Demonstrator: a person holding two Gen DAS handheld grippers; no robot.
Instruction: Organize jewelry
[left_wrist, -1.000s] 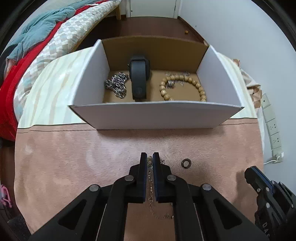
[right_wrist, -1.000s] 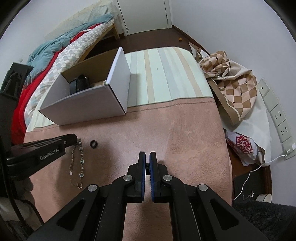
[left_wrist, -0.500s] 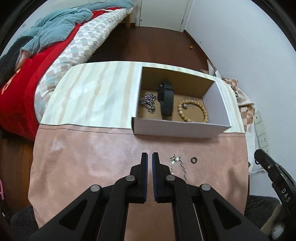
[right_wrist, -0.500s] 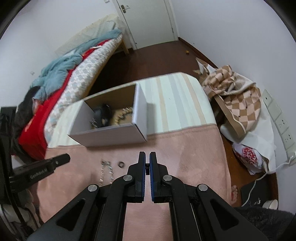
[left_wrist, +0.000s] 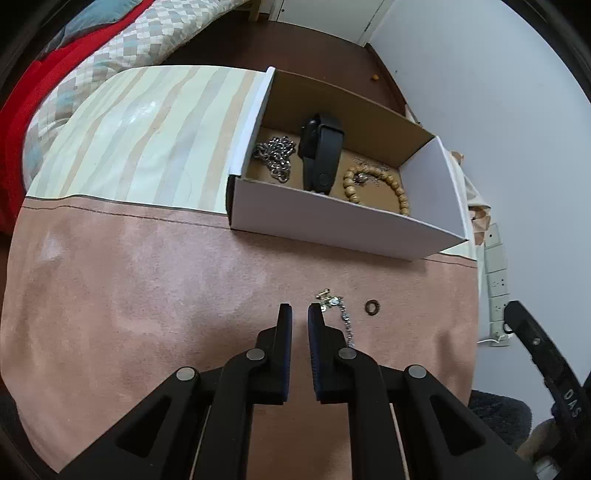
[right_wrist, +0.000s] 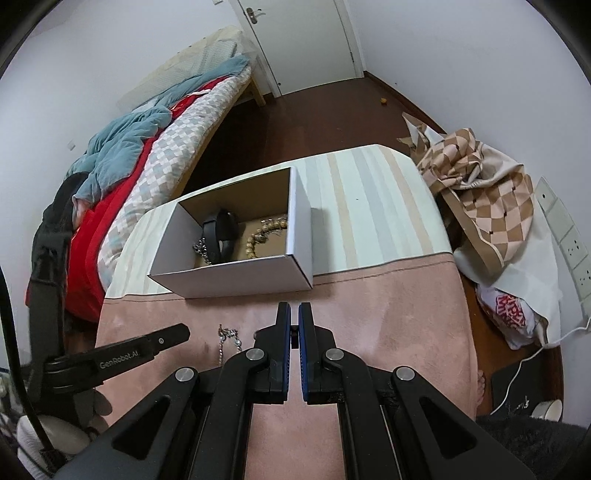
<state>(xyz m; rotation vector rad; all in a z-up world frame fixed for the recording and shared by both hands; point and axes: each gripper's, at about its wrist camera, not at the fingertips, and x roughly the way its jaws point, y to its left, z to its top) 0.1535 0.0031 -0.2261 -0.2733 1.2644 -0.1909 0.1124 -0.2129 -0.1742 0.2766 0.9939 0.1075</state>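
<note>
The left gripper (left_wrist: 299, 312) has its jaws nearly together with only a thin gap and nothing between them, having just eased apart a touch, and it hangs over the pink felt-covered bench (left_wrist: 147, 295) just left of the thin silver-and-gold charm chain (left_wrist: 338, 310). The small dark ring (left_wrist: 372, 307) lies just right of the chain. The right gripper (right_wrist: 294, 314), jaws together and empty, hovers nearer the white cardboard box (left_wrist: 332, 225), which holds a chunky silver chain, a black strap and a wooden bead bracelet. The step in hand looks like fetching the charm chain (the ring waits too); next, the left jaws must open and shift right over it.
</note>
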